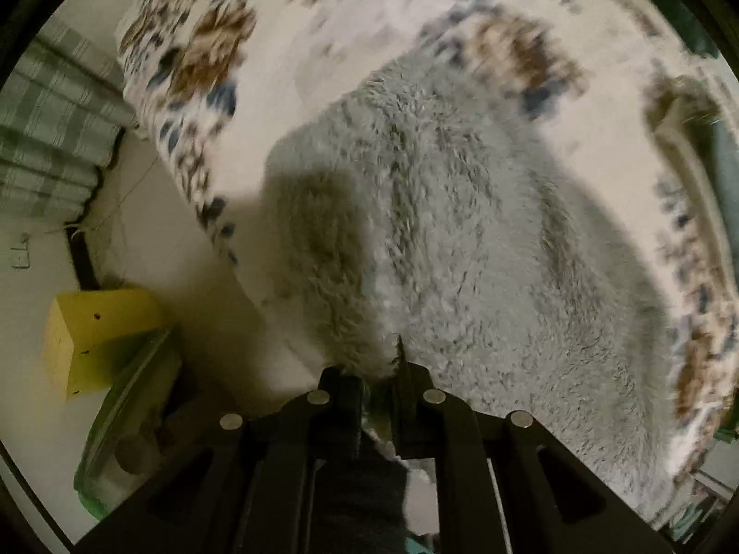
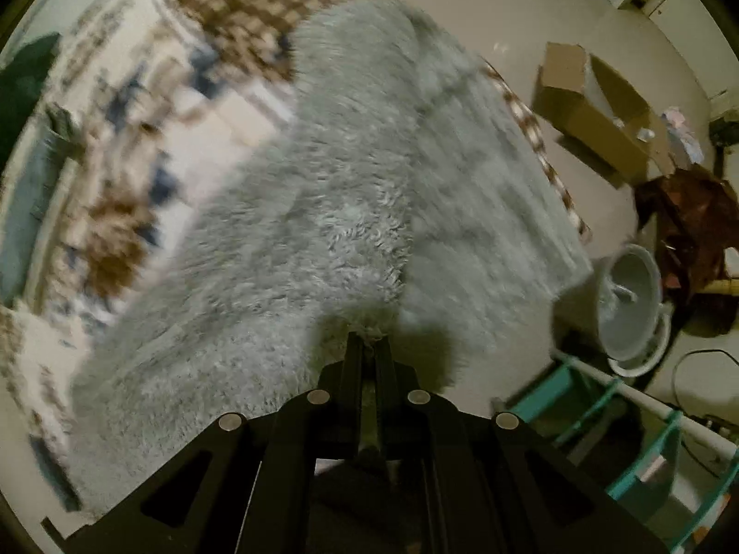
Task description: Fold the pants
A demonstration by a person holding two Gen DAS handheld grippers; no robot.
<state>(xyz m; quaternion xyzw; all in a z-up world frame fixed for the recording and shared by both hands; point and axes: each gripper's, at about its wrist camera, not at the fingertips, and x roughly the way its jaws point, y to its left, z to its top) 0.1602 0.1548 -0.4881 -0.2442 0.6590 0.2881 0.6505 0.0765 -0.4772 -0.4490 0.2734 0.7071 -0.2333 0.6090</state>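
**Me:** Left wrist view first: my left hand-held gripper [image 1: 376,376] is clenched on an edge of the pants [image 1: 462,231], which drape down onto the bed [image 1: 286,37]. My right hand-held gripper [image 2: 368,346] pinches another edge.

**Partner:** Risk?

**Me:** I reckon the fleece could slip out. It's thick, shaggy grey pile, soft and bulky, and only a thin bit sits between the pads. A quick pull might also drag the floral bedspread.

**Partner:** Further out?

**Me:** Cardboard box [image 2: 596,115] on the floor, hard-edged; well apart.
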